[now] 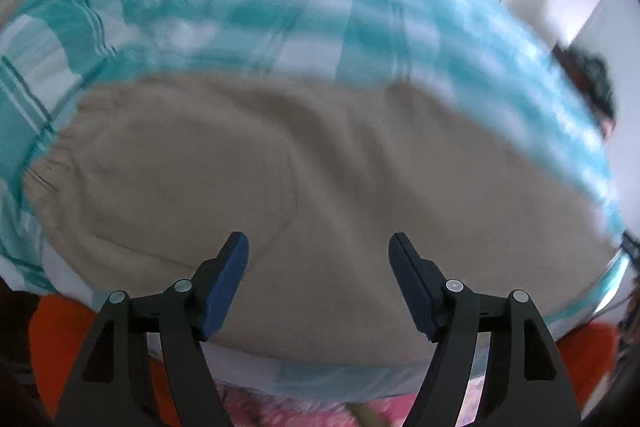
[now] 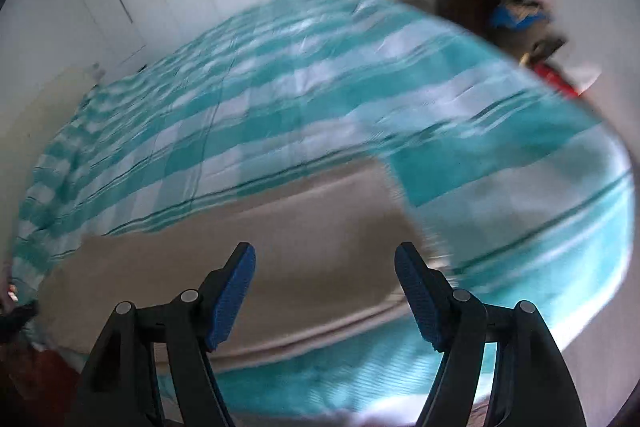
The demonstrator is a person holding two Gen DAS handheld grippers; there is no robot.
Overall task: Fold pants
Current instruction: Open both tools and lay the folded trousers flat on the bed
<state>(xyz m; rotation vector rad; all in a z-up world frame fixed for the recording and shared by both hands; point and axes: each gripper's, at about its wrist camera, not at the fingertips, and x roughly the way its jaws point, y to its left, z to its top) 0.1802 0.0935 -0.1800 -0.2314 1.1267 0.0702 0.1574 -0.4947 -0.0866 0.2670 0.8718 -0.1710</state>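
Left wrist view: the left gripper (image 1: 319, 247) hangs with its jaws wide and nothing between them, tilted down over beige pants (image 1: 248, 179) lying flat on a bed with a teal-and-white checked bedspread (image 1: 256, 15). The pants lie along the bed's near edge. Right wrist view: the right gripper (image 2: 325, 257) is also wide and empty, above the pants (image 2: 320, 223), near a straight hem or fold edge that runs toward the bed's near edge. The picture is blurred, so fine creases are hard to read. To fold well, each gripper should probably pinch one end of the same edge, lift evenly and lay it square. Counted: one pair of pants, two grippers, one bed.
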